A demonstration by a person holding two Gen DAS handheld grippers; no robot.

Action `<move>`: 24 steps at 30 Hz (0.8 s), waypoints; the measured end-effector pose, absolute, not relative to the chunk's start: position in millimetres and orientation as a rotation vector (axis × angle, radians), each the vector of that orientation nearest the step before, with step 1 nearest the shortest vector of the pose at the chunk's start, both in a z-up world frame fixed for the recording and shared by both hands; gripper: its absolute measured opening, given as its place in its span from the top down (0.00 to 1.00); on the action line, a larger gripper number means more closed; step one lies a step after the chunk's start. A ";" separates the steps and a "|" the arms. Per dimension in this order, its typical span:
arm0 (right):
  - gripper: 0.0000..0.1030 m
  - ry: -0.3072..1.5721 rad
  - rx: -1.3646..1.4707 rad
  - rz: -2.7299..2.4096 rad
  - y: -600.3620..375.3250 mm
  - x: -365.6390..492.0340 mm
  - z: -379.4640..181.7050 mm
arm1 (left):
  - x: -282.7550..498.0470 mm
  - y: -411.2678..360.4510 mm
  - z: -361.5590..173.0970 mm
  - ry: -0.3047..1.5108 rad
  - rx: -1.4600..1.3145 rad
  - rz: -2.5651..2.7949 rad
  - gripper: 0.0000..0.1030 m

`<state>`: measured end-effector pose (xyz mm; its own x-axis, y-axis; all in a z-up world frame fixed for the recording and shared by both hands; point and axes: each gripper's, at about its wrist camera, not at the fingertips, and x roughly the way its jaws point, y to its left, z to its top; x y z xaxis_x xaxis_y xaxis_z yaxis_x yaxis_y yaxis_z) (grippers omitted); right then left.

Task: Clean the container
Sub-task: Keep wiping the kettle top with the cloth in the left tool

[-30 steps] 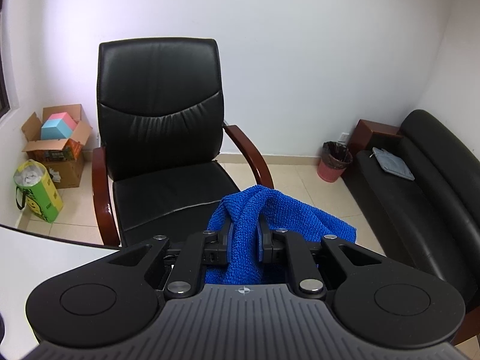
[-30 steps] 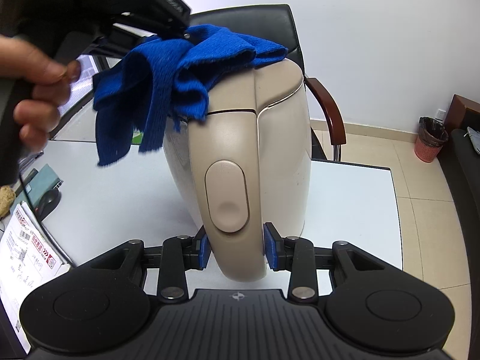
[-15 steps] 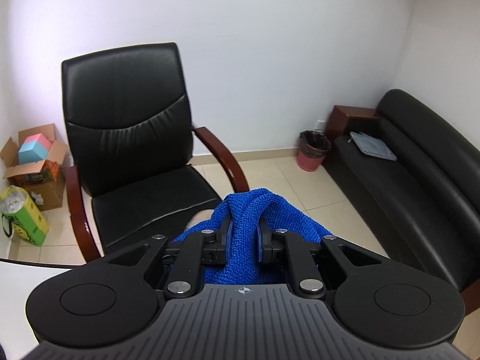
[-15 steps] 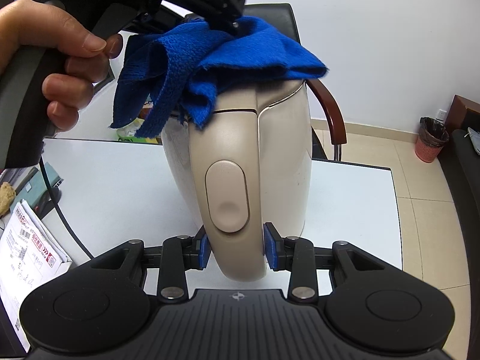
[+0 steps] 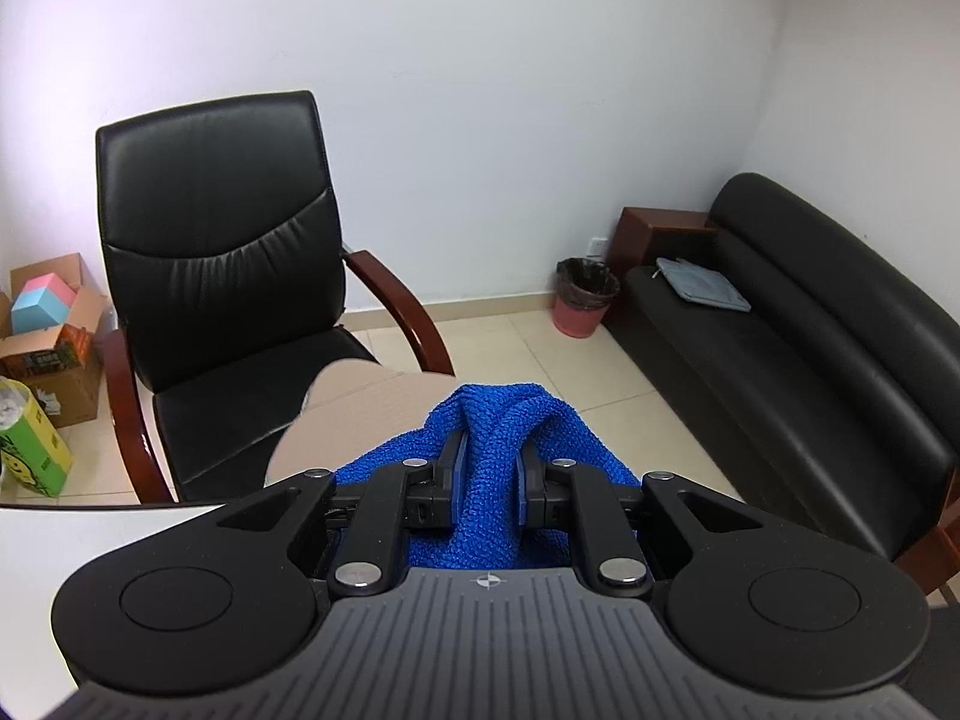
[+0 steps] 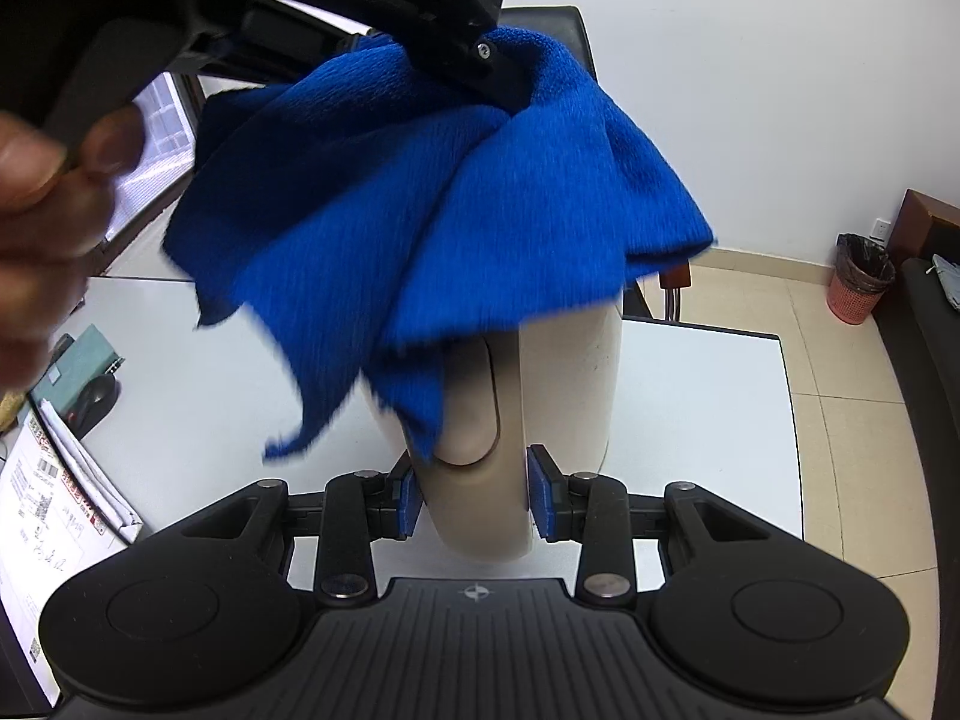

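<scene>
A beige container (image 6: 564, 384), kettle-shaped, stands upright on the white table (image 6: 702, 396). My right gripper (image 6: 474, 501) is shut on its handle near the bottom. My left gripper (image 5: 489, 474) is shut on a blue cloth (image 5: 489, 450) and presses it on the container's top (image 5: 360, 414). In the right wrist view the blue cloth (image 6: 432, 222) drapes over the container's upper half and hides it, with the left gripper (image 6: 480, 66) above it.
A black office chair (image 5: 222, 276) stands behind the table. A black sofa (image 5: 798, 330) and a red waste bin (image 5: 582, 300) are to the right. Cardboard boxes (image 5: 48, 336) sit on the floor at left. Papers (image 6: 48, 492) lie on the table's left.
My left gripper has moved the cloth across the container's top toward the handle side, and the cloth now hangs lower over the front. The right gripper and container have stayed put.
</scene>
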<state>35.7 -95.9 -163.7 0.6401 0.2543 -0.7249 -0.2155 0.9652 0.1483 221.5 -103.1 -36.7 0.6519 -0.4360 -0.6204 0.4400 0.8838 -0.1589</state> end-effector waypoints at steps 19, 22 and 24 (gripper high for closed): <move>0.64 0.826 0.057 0.262 -98.5 39.1 -165.8 | 255.0 -107.2 -40.4 0.724 0.007 -0.502 0.83; 0.64 0.826 0.057 0.263 -98.9 39.7 -166.2 | 263.0 -101.8 -42.6 0.721 -0.008 -0.480 0.83; 0.64 0.826 0.056 0.264 -99.4 40.5 -166.5 | 268.8 -96.0 -43.8 0.719 -0.021 -0.460 0.83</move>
